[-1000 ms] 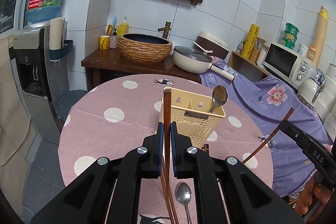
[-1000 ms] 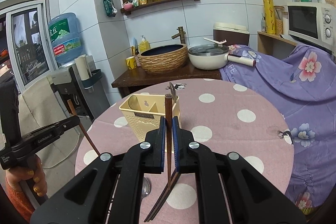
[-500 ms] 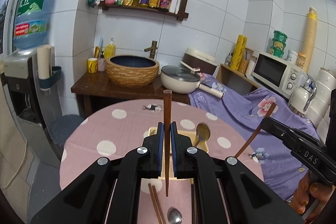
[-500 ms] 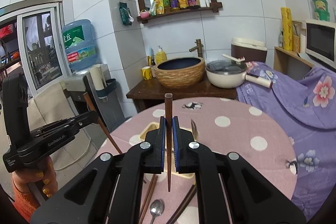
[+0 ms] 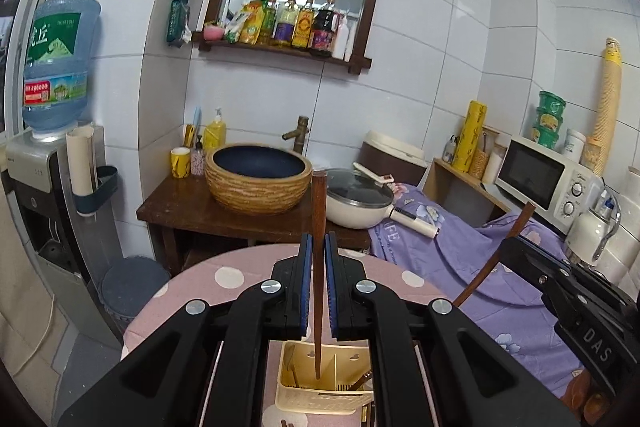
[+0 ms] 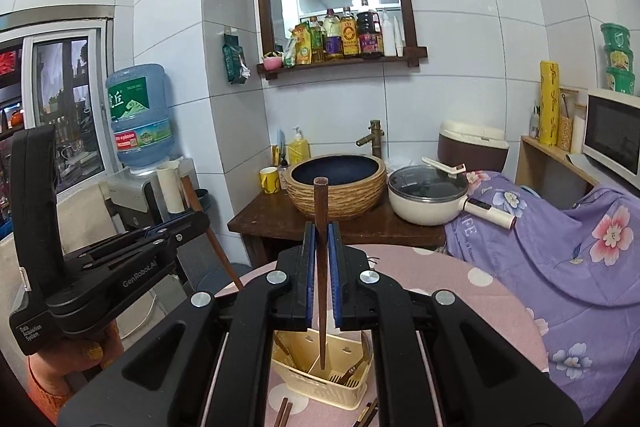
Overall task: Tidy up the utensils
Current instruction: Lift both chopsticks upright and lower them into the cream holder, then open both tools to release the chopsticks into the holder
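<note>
My left gripper (image 5: 319, 247) is shut on a dark brown chopstick (image 5: 319, 267), held upright with its tip over the cream utensil caddy (image 5: 320, 393) on the pink dotted table (image 5: 224, 279). My right gripper (image 6: 321, 235) is shut on another brown chopstick (image 6: 321, 267), also upright, its tip over the same caddy (image 6: 320, 383). The caddy holds utensils in its compartments. Each view shows the other gripper beside it: the right gripper (image 5: 520, 247) and the left gripper (image 6: 192, 221).
Loose chopsticks (image 6: 284, 413) lie on the table in front of the caddy. Behind the table stand a wooden stand with a woven basin (image 5: 258, 181) and a lidded pan (image 5: 358, 201). A purple floral cloth (image 6: 560, 251) covers furniture on the right. A water dispenser (image 5: 44, 163) is left.
Both grippers rose and tilted down over the caddy, each still holding its chopstick. The caddy now sits low between the fingers in both views.
</note>
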Demonstrator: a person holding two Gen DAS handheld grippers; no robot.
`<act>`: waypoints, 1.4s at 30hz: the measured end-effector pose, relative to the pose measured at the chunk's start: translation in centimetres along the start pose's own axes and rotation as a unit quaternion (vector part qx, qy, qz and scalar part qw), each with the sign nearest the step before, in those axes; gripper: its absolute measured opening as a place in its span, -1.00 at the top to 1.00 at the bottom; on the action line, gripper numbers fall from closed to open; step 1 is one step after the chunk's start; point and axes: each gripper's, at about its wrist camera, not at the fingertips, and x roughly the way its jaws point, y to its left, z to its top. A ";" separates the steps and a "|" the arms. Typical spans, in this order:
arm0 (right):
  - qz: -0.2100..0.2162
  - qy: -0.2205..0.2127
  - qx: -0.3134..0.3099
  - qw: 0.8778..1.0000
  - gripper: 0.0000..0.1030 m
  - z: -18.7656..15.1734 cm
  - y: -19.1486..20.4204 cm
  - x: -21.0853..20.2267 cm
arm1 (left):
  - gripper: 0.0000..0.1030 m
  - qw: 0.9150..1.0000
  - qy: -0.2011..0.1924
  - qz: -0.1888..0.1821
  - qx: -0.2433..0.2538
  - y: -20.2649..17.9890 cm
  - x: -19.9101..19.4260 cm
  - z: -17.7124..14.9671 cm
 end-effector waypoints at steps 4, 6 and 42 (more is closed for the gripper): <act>-0.008 0.018 0.011 1.000 0.86 -1.9 -0.5 2.2 | 0.87 1.000 0.022 0.011 -0.007 0.3 2.2 -2.0; -0.009 0.025 0.017 0.999 0.86 -3.1 -0.8 3.0 | 0.87 0.999 0.035 0.011 -0.009 0.5 3.1 -3.2; -0.064 0.053 0.029 0.996 0.09 -12.8 -3.9 5.8 | -0.12 0.996 0.082 0.022 -0.036 2.3 5.3 -10.7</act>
